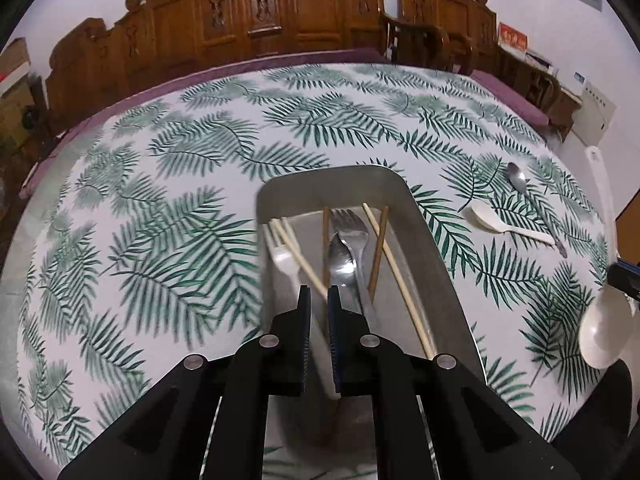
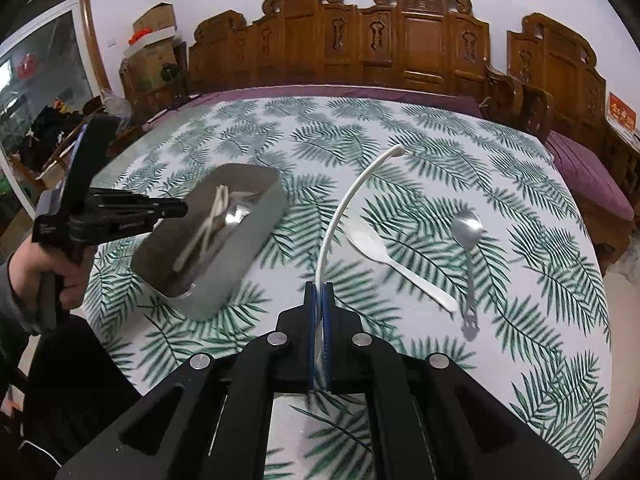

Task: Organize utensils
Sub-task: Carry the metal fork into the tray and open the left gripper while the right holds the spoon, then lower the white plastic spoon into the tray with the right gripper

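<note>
Right claw (image 2: pixel 319 292): shut tight on the ladle (image 2: pixel 340 216). I grip it low on the handle, and the rest of the handle arcs away over the cloth. In the left view its bowl hangs off to the right, clear of the table (image 2: pixel 400 140).

Left claw (image 1: pixel 319 304): narrow, pinched on the near wall of the tray (image 1: pixel 432 248). From the right view the tray looks tipped up at that end; I cannot tell whether the far end rests on the cloth.

Done, in the tray:
- fork (image 1: pixel 352 228)
- binned spoon (image 1: pixel 342 260), lying on the fork
- plastic fork (image 1: pixel 284 256) by the left wall
- pale chopsticks (image 1: pixel 396 264) and brown chopsticks (image 1: pixel 378 256), crossing loosely

Left, loose on the cloth to the right of the tray and well apart from it:
- white spoon (image 2: pixel 396 264)
- steel spoon (image 2: pixel 467 228) just beside it, handles close

Judgement: well past halfway. The ladle is in hand and not yet binned, with two spoons to fetch after it. The ladle looks longer than the tray, so it may sit over the rim.

Far: carved chairs (image 2: pixel 420 40) along the wall; not part of the job.
</note>
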`<state>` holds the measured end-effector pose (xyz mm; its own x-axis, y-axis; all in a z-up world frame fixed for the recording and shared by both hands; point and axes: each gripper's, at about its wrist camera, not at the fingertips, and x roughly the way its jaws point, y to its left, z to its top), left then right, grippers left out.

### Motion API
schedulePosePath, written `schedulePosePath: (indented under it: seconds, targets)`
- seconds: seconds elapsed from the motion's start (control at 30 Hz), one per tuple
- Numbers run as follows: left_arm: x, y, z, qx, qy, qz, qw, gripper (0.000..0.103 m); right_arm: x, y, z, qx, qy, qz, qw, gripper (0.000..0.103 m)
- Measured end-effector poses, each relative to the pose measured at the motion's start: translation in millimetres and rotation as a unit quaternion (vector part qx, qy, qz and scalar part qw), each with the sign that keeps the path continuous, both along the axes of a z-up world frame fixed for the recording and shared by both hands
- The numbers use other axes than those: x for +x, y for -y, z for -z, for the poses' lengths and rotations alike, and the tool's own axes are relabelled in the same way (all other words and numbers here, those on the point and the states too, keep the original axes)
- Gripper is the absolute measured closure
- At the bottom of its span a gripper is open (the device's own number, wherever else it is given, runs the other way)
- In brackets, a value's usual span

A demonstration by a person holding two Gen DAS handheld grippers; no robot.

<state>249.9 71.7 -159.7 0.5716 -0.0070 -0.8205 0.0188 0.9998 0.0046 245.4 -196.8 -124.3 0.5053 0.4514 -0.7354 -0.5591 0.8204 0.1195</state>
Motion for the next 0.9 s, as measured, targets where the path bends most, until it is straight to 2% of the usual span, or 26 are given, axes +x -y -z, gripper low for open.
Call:
schedulePosePath:
  seconds: [0.13, 0.27, 0.37, 0.43, 0.47, 0.5, 0.53, 0.9]
  targets:
    - [-14, -13, -11, -0.004, 0.011, -0.006, 0.9999, 0.094, -2, -22, -8, 0.003, 0.007, -0.012, 1.000, 0.099]
    - [-28, -26, -21, -0.006, 0.023, -0.012, 0.9996, 0.081, 0, -42, -13, 0.007, 0.009, -0.020, 1.000, 0.099]
    - [-38, -34, -27, -0.010, 0.030, -0.018, 0.9993, 0.061, 4, -58, -14, 0.010, 0.008, -0.027, 1.000, 0.099]
    - [-46, -38, -31, -0.013, 0.038, -0.023, 0.9989, 0.042, 7, -69, -14, 0.011, 0.007, -0.032, 0.999, 0.099]
    - [-49, -40, -32, -0.014, 0.041, -0.024, 0.9988, 0.038, 9, -76, -14, 0.012, 0.007, -0.035, 0.999, 0.099]
    - [-52, -41, -33, -0.012, 0.044, -0.025, 0.9987, 0.027, 11, -81, -13, 0.013, 0.005, -0.037, 0.999, 0.099]
    - [-55, -43, -34, -0.010, 0.047, -0.027, 0.9985, 0.022, 12, -85, -12, 0.014, 0.004, -0.038, 0.999, 0.099]
    - [-71, -56, -30, -0.020, 0.050, -0.035, 0.9979, 0.019, 30, -145, 0, 0.023, -0.016, -0.065, 0.998, 0.099]
